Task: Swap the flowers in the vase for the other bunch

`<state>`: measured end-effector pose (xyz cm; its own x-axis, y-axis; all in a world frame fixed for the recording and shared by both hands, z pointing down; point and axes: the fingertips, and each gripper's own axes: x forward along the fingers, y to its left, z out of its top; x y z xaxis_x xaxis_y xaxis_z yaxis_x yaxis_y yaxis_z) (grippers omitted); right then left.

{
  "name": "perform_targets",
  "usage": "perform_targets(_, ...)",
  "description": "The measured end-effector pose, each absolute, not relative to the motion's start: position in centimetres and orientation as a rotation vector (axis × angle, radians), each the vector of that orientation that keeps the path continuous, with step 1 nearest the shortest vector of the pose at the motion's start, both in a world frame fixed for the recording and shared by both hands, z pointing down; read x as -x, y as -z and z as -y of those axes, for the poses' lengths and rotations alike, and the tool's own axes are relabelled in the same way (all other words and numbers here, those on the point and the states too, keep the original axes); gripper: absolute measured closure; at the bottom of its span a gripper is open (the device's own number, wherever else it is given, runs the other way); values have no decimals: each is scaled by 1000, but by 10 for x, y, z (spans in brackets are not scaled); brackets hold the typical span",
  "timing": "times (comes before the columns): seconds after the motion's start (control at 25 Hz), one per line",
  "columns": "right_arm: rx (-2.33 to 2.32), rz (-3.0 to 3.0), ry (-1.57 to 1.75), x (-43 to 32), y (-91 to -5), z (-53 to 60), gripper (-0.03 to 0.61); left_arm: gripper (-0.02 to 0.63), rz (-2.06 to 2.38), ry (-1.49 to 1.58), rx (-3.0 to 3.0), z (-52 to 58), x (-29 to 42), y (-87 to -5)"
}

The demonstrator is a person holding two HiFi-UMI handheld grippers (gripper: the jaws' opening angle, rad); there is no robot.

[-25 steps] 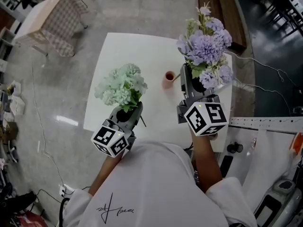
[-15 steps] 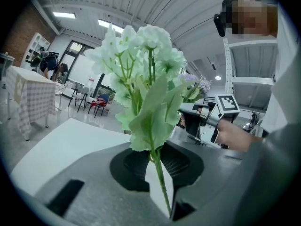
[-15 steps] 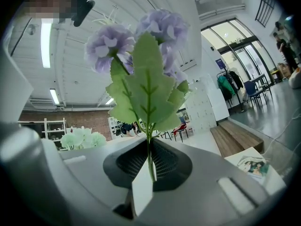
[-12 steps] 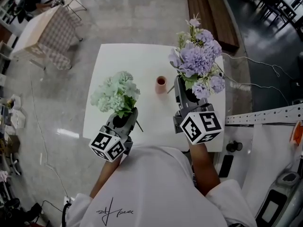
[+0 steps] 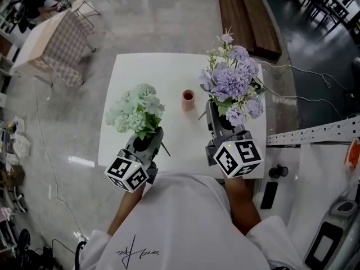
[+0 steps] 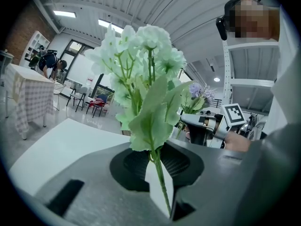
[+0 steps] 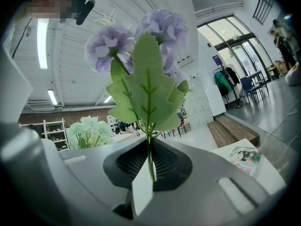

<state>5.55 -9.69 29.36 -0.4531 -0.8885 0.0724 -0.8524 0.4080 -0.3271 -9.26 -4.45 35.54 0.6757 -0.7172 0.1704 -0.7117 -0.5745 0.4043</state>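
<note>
A small pink vase (image 5: pixel 188 99) stands empty near the middle of the white table (image 5: pixel 140 72). My left gripper (image 5: pixel 148 140) is shut on the stem of a mint-green flower bunch (image 5: pixel 136 110), held upright to the left of the vase. In the left gripper view the green stem (image 6: pixel 159 171) is pinched between the jaws. My right gripper (image 5: pixel 220 121) is shut on the stem of a purple flower bunch (image 5: pixel 230 83), upright just right of the vase. The right gripper view shows that bunch (image 7: pixel 141 46) rising from the jaws, with the green bunch (image 7: pixel 89 128) behind.
A booklet (image 7: pixel 244 157) lies on the table's right side. A table with a checked cloth (image 5: pixel 50 38) stands at the far left and a wooden bench (image 5: pixel 247 16) beyond the table. Cables (image 5: pixel 304 75) trail over the floor at the right.
The right gripper with the purple bunch has drawn back a little toward the person. The left gripper and green bunch have stayed put. The head view has shifted.
</note>
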Motion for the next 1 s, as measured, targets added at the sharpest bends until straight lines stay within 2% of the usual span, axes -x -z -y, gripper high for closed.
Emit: perform_targets(1.0, 1593, -2558, 688, -43, -345, 61, 546, 555, 1096, 17, -2429, 47, 90, -355)
